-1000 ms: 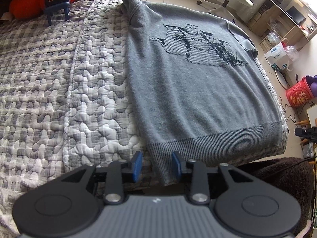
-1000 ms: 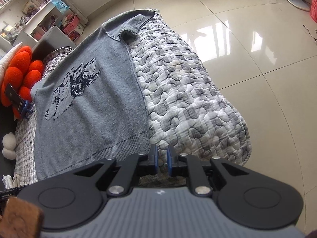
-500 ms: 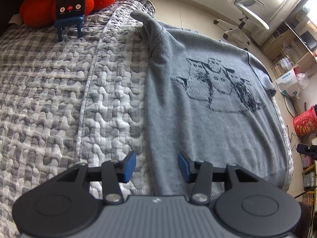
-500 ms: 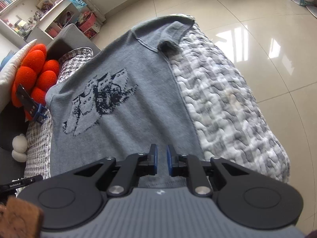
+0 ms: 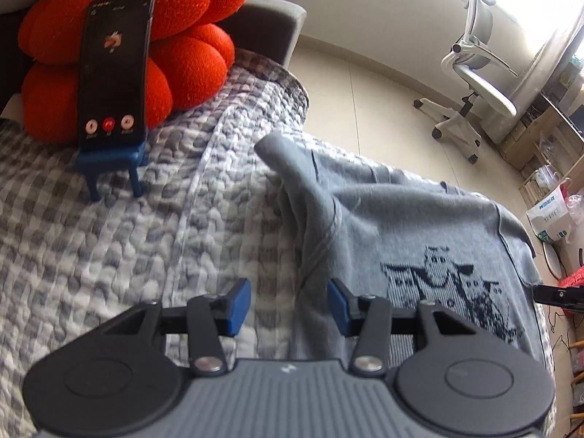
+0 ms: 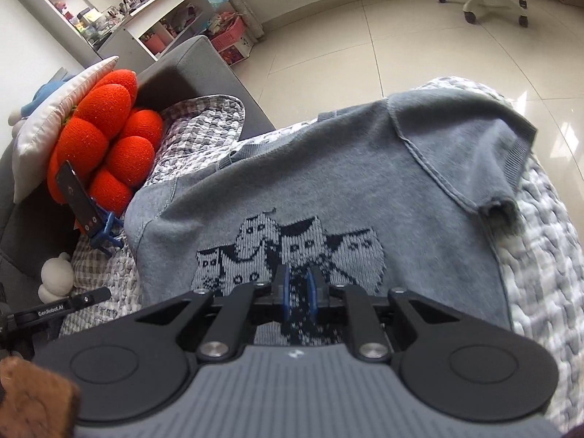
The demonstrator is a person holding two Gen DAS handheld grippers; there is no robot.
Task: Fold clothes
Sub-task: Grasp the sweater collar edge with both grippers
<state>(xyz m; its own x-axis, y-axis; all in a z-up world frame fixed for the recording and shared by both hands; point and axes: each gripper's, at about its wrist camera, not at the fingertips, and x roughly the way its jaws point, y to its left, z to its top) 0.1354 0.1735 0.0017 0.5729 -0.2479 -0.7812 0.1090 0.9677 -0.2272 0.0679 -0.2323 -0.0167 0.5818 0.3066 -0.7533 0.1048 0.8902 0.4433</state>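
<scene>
Grey knit sweater with a dark cat pattern on the chest is spread flat across a quilted grey-and-white blanket on a sofa, short sleeve on one side hanging toward the tiled floor. The other sleeve is bunched up into a ridge along the sweater's edge. Left gripper hovers right over that edge, blue fingers spread wide, nothing in them. Right gripper sits over the cat pattern with its fingers nearly together, just a slim gap, and nothing visibly pinched between them. Further out there's a phone propped on a little blue chair-shaped stand, leaning against an orange bobbly cushion. White office chair stands on the floor beyond.
</scene>
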